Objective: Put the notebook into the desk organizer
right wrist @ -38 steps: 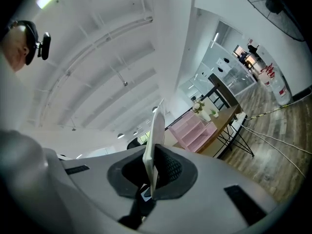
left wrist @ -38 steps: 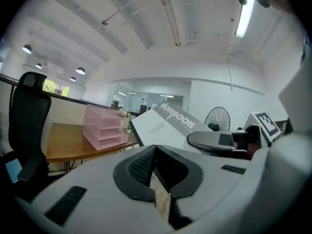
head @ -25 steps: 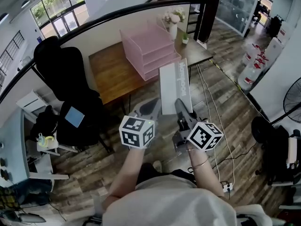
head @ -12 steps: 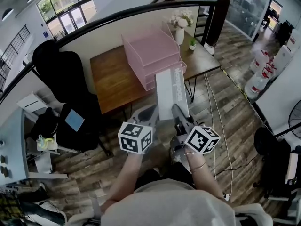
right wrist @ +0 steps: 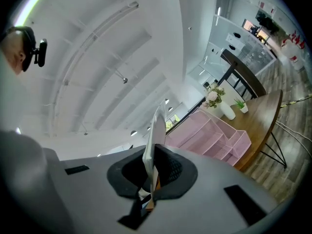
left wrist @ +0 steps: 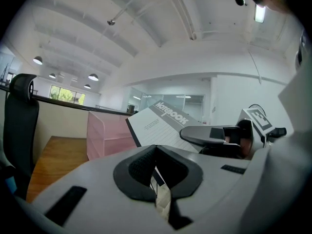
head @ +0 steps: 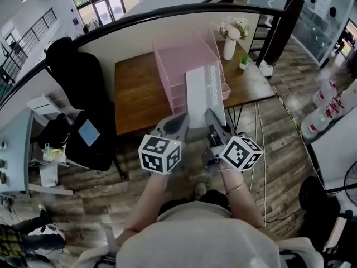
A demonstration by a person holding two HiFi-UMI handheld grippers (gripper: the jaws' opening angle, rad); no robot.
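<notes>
Holding: I have the notebook [head: 205, 96] up in the air with both grippers, one on each near corner.
Right gripper: the fingers of my right gripper [head: 211, 119] are clamped on the notebook's near right corner. In the right gripper view the book stands edge-on between the pads.
Left gripper: the fingers of my left gripper [head: 181, 121] are pressed together on the near left corner. In the left gripper view a sliver of ruled page shows in the gap between the pads.
Notebook: its pale grey face has "Notebook" printed along the right side, and its far end tilts up and away from me. In the head view that far end overlaps the front of the desk organizer [head: 187, 60], but the book is not inside any tray.
Desk organizer: pink, with stacked trays whose open fronts face me. It stands on the wooden desk [head: 136, 94].
Right of the organizer: a white vase [head: 230, 46] with flowers and a small potted plant [head: 244, 62] stand near each other on the desk.
Left of the desk: a black office chair [head: 75, 77].
</notes>
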